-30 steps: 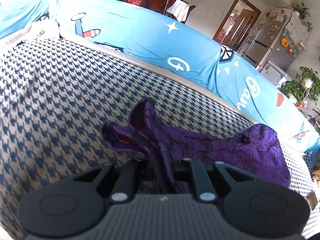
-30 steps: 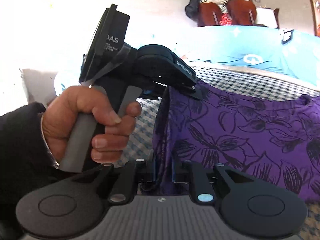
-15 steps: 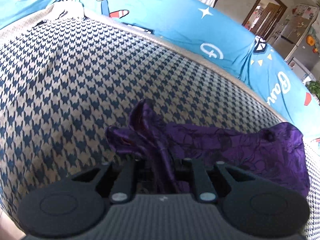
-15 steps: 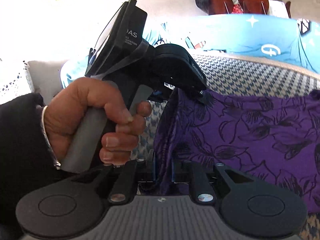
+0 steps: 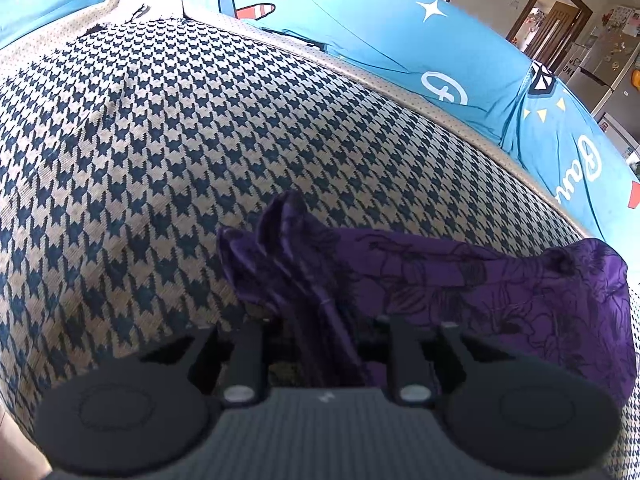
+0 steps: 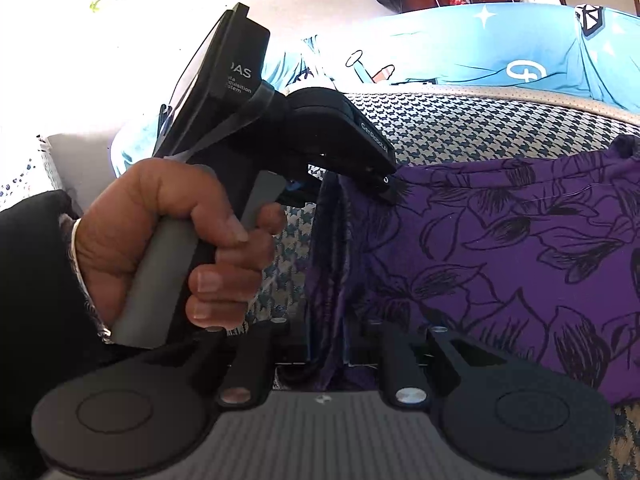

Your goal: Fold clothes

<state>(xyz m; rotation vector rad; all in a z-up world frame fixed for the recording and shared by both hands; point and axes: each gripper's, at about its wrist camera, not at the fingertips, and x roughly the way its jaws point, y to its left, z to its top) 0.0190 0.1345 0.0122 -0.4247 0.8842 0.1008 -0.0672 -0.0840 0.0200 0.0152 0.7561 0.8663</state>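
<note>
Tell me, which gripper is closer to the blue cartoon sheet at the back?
Left. The left gripper clamps the purple garment's far edge, toward the blue sheet; the right gripper clamps its near edge, farther away.

A houndstooth-patterned sofa seat (image 5: 168,128) meets a bright blue cartoon-print backrest cover (image 5: 380,40); beyond stand a brown wooden door (image 5: 560,20) and pale wall.

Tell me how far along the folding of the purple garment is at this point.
Early to midway. Done: both grippers have hold of the purple floral garment. In hand: the left gripper and right gripper each pinch a bunched edge, holding it stretched above the houndstooth cushion. Left: no neat fold shows; it must be laid down and folded.
</note>
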